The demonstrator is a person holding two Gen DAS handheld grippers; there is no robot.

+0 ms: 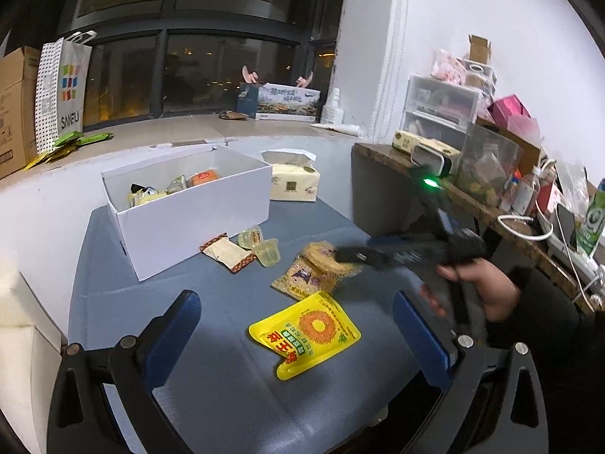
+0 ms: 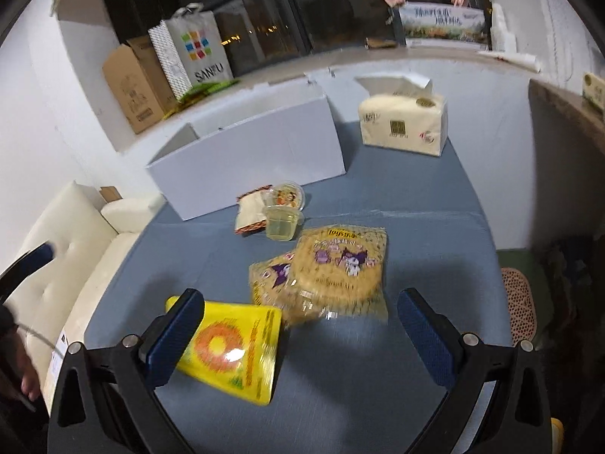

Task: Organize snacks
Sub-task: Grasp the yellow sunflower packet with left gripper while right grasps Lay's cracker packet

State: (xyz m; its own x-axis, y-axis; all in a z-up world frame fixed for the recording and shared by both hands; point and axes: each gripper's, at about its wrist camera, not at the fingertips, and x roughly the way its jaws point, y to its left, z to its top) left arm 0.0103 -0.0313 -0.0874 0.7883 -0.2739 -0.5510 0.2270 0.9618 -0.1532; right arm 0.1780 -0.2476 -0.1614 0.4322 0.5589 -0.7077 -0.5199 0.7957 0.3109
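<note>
A yellow snack packet [image 1: 306, 335] [image 2: 230, 355] lies on the blue-grey table [image 1: 234, 386], just ahead of my left gripper [image 1: 295, 299], which is open and empty. Two cartoon-printed noodle packets [image 1: 314, 270] [image 2: 336, 268] overlap beyond it. My right gripper [image 2: 300, 297] is open and empty, hovering just short of them; in the left wrist view it appears blurred [image 1: 351, 255], held by a hand [image 1: 484, 291]. Two jelly cups [image 1: 264, 251] [image 2: 281, 223] and a tan sachet [image 1: 227, 253] [image 2: 249, 213] lie beside the open white box [image 1: 181, 223] [image 2: 245, 159], which holds several snacks.
A tissue pack [image 1: 295, 181] [image 2: 402, 121] stands behind the box. A cluttered shelf [image 1: 472, 189] borders the table's right side, a white sofa [image 2: 68, 249] its left. A cardboard box [image 2: 132, 87] and a shopping bag [image 2: 193, 53] sit on the window ledge.
</note>
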